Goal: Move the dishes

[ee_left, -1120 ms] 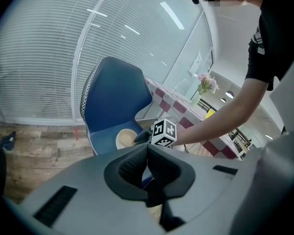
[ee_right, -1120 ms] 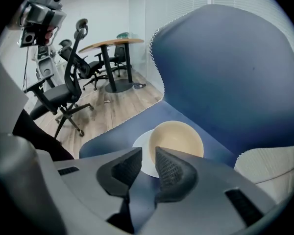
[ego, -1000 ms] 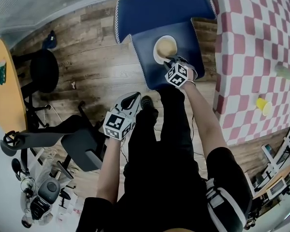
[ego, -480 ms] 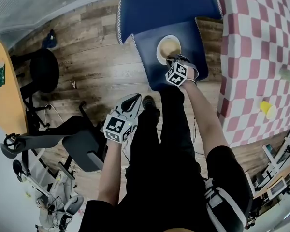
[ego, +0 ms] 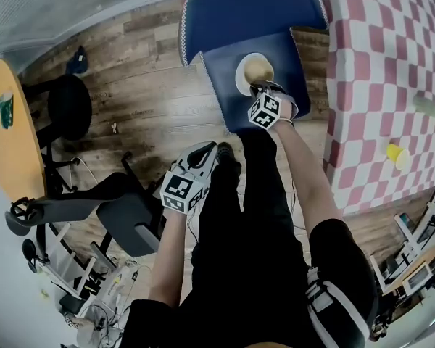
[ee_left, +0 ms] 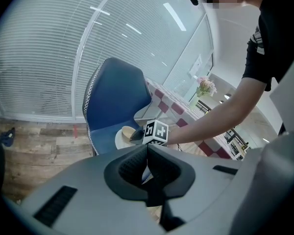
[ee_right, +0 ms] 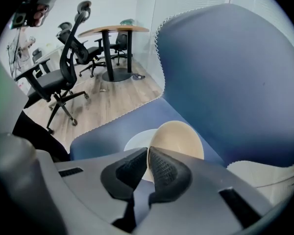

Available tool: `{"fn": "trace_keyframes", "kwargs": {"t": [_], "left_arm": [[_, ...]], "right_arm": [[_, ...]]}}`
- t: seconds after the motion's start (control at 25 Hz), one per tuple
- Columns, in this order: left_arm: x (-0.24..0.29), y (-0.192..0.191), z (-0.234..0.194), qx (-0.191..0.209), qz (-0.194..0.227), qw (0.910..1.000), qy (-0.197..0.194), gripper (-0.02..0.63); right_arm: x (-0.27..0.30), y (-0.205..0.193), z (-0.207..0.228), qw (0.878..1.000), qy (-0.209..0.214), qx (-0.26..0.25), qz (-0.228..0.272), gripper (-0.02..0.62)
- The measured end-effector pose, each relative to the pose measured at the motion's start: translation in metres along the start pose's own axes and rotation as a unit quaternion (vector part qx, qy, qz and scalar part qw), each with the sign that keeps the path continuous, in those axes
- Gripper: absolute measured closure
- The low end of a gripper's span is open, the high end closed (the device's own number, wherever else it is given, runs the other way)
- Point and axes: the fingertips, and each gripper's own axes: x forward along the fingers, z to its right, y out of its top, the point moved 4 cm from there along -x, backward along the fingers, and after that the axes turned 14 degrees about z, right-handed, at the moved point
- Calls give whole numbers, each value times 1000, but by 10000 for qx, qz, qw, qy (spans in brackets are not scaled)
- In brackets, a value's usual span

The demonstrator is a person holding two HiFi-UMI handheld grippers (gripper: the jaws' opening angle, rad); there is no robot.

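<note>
A cream bowl (ee_right: 179, 138) stands tilted on a white plate (ee_right: 133, 142) on the seat of a blue chair (ee_right: 225, 82). My right gripper (ee_right: 148, 153) has just been closing, and its pads now pinch the bowl's near rim. From the head view, the bowl (ego: 255, 69) lies just beyond the right gripper (ego: 259, 89). My left gripper (ego: 206, 151) hangs over the wooden floor, left of the person's legs and well short of the chair. In its own view, the left gripper (ee_left: 147, 151) is shut with nothing between its pads, and it looks toward the bowl (ee_left: 129, 132).
A red-and-white checked table (ego: 391, 64) stands right of the chair, bearing a yellow cup (ego: 396, 156). A black office chair (ego: 101, 209) and a stool (ego: 67, 107) stand on the floor at left. A round wooden table (ego: 11, 136) is beyond them.
The right gripper stays at the bowl's near rim. The left gripper has shifted slightly to the right. The head view itself has moved a little.
</note>
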Motion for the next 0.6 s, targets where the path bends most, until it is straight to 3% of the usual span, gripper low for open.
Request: {"fn": "trace_keyframes", "kwargs": {"t": [0.32, 0.6], "left_arm": [[-37, 35, 35, 193, 219, 9993, -220, 583], [-89, 51, 70, 513, 417, 9965, -502, 583]], "right_arm": [[-66, 36, -21, 9997, -181, -184, -7, 568], [-137, 73, -27, 9969, -786, -59, 55, 568]]}}
